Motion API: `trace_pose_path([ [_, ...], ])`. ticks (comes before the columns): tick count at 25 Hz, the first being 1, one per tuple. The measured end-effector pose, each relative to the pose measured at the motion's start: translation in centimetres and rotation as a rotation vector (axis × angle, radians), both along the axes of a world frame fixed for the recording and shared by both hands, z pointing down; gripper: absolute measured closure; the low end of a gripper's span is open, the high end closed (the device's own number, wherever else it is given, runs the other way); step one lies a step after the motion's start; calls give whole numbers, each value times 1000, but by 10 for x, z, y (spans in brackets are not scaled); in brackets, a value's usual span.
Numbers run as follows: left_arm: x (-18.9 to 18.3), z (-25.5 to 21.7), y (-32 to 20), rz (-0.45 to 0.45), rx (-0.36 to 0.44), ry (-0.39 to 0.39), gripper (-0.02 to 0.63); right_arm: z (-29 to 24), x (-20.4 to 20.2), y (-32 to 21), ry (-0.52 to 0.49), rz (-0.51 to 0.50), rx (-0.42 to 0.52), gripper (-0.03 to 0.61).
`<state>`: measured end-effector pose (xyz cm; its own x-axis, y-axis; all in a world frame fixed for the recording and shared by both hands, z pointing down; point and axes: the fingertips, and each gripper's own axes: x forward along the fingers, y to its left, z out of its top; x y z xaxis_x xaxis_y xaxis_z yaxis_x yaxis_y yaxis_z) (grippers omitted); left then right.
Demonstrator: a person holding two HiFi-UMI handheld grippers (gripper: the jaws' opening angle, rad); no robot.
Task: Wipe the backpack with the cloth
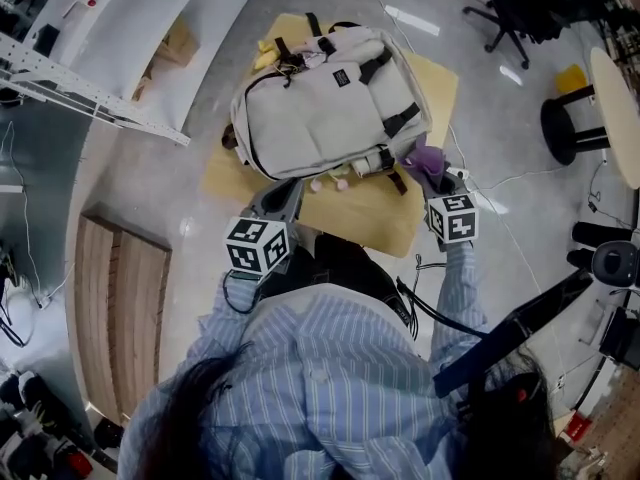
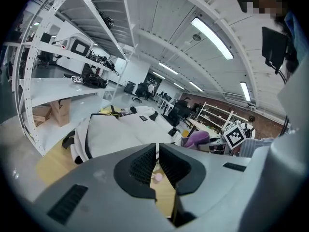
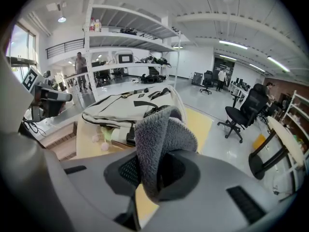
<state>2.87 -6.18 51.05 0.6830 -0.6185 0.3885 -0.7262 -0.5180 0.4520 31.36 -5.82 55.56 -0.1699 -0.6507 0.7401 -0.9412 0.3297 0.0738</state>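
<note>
Right gripper (image 1: 432,175) pinches the purple cloth (image 1: 424,157) at the beige backpack (image 1: 330,98) corner; left gripper (image 1: 286,194), jaws together and empty, sits by the backpack's pink balls (image 1: 328,182).

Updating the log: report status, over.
Left hand-held gripper shut, empty. Right hand-held gripper shut on cloth. Backpack flat on table. Nothing between cloth and backpack.

Glossy grey floor (image 1: 500,118), white shelving racks (image 2: 63,83), black office chairs (image 3: 241,112), ceiling strip lights (image 2: 212,37).

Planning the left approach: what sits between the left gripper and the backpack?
Small pink balls on the wooden table, just ahead of the left gripper, short of the backpack. Head view shows them; the left gripper view shows one beyond its jaws.
</note>
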Motion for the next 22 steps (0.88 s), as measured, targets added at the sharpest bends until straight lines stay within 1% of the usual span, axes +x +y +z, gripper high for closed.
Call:
trace_pose_path([
  [4, -20, -3, 15, 19, 8, 3, 592, -11, -19, 26, -16, 52, 31, 529],
  [8, -46, -2, 30, 28, 12, 5, 592, -23, -36, 53, -39, 126, 70, 529],
  [14, -78, 7, 52, 43, 0, 12, 592, -32, -65, 99, -100, 239, 101, 529],
  [18, -89, 13, 67, 58, -12, 26, 592, -33, -79, 125, -129, 295, 100, 529],
  [22, -91, 17, 74, 66, -25, 29, 592, -36, -92, 139, -187, 329, 103, 529],
])
